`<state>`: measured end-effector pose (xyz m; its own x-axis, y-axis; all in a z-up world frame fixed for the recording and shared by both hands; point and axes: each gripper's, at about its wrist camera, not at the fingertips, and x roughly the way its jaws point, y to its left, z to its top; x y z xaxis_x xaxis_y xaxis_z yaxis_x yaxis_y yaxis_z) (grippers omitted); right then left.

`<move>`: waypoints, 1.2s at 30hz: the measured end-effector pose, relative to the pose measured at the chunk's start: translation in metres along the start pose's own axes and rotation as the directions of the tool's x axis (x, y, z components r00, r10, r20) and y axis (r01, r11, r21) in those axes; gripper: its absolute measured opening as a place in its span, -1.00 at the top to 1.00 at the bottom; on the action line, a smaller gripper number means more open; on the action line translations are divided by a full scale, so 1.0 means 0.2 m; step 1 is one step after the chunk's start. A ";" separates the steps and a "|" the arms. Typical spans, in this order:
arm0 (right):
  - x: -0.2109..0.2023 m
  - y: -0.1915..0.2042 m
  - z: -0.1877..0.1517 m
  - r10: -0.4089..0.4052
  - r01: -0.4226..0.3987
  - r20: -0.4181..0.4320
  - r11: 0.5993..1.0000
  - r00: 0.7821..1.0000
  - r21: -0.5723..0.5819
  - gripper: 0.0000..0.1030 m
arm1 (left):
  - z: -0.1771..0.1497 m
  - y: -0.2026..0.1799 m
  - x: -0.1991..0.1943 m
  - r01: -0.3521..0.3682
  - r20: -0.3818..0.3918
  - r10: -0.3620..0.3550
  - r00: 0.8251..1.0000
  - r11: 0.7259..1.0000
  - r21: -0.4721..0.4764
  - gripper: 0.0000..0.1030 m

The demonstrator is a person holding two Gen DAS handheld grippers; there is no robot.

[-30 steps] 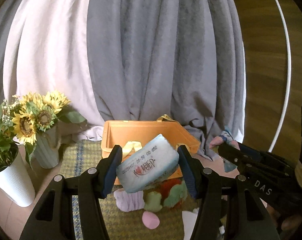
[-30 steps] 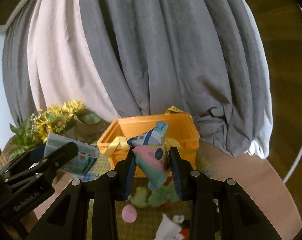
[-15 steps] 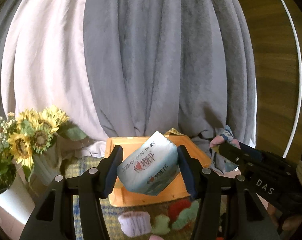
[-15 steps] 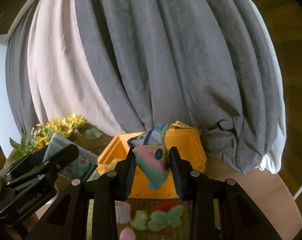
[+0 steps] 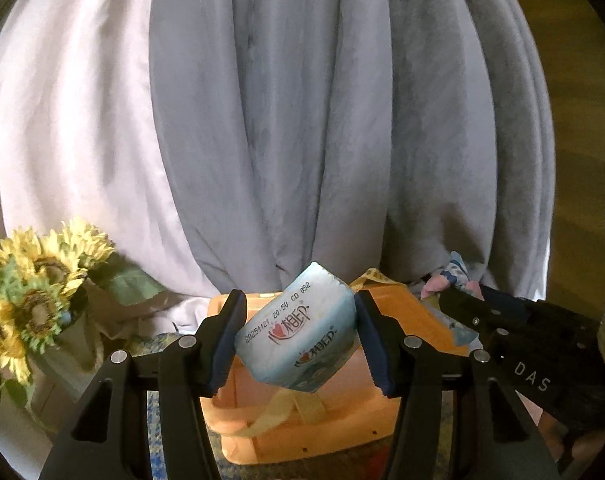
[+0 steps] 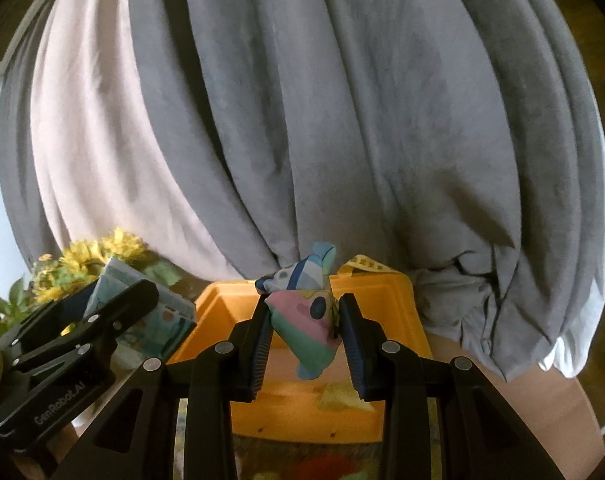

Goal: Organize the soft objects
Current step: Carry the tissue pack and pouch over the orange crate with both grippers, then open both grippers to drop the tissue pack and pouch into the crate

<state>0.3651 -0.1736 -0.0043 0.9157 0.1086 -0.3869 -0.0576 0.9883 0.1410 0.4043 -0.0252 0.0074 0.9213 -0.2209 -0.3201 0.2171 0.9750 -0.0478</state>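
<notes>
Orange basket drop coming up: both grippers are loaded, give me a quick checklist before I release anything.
1. Left gripper grip on the tissue pack: ok, pinched between both fingers, pack tilted.
2. Right gripper grip on the patterned pouch: ok, held between both fingers, its lower tip hanging below them.
3. Orange basket open and ahead of both grippers: ok.
4. Loads actually above the basket opening: cannot tell, these views give no clear depth.
5. Yellow ribbon handle out of the drop path: not ok, it lies loose inside the basket.
6. Sunflowers away from the left gripper: ok, off to the left side.
</notes>
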 end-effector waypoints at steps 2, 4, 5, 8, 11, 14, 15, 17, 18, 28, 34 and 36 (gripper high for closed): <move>0.06 -0.02 0.01 -0.005 0.005 -0.013 1.000 1.000 0.000 0.34 | 0.00 0.01 0.07 -0.003 -0.016 0.003 1.000 1.000 0.011 -0.05; 0.12 -0.04 0.02 -0.006 0.006 -0.031 1.000 0.999 0.004 0.33 | 0.00 0.02 0.14 -0.001 -0.033 0.001 0.999 1.000 0.021 -0.05; 0.16 -0.05 0.02 -0.007 0.007 -0.042 1.000 0.999 0.006 0.33 | 0.00 0.02 0.17 -0.001 -0.039 0.002 0.999 1.000 0.024 -0.05; 0.25 -0.07 0.02 -0.006 0.007 -0.077 1.000 0.997 0.013 0.33 | -0.01 0.03 0.26 0.002 -0.068 0.001 0.998 0.999 0.040 -0.06; 0.35 -0.09 0.02 -0.006 0.007 -0.126 1.000 0.992 0.012 0.33 | -0.02 0.05 0.36 0.000 -0.106 0.007 0.994 0.998 0.060 -0.06; 0.44 -0.11 0.01 -0.005 0.008 -0.173 1.000 0.985 0.013 0.33 | -0.04 0.06 0.45 0.011 -0.154 -0.002 0.988 0.998 0.062 -0.08; 0.46 -0.12 0.00 -0.007 0.010 -0.184 1.000 0.983 0.016 0.32 | -0.05 0.07 0.48 0.017 -0.174 -0.005 0.985 0.998 0.064 -0.08; 0.51 -0.13 -0.01 -0.007 0.011 -0.206 1.000 0.979 0.019 0.32 | -0.07 0.07 0.53 0.021 -0.205 -0.007 0.979 0.998 0.066 -0.11; 0.53 -0.13 -0.02 -0.009 0.013 -0.217 1.000 0.976 0.017 0.27 | -0.08 0.07 0.54 0.024 -0.213 -0.010 0.977 0.997 0.067 -0.14; 0.52 -0.17 -0.02 -0.051 0.056 -0.193 0.998 0.980 0.017 -0.36 | -0.10 0.07 0.51 -0.021 -0.228 0.039 0.973 0.997 0.078 -0.89; 0.39 -0.17 0.01 -0.089 0.091 -0.122 0.996 0.989 0.006 -0.55 | -0.07 0.06 0.37 -0.071 -0.200 0.085 0.976 0.995 0.076 -0.99; 0.33 -0.17 0.02 -0.094 0.096 -0.105 0.995 0.990 0.009 -0.59 | -0.06 0.05 0.32 -0.084 -0.187 0.097 0.978 0.994 0.077 -0.99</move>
<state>0.4300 -0.1995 -0.0308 0.8702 0.0256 -0.4920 0.0336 0.9932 0.1111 0.4608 -0.0298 -0.0244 0.8615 -0.1169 -0.4942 0.1635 0.9852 0.0519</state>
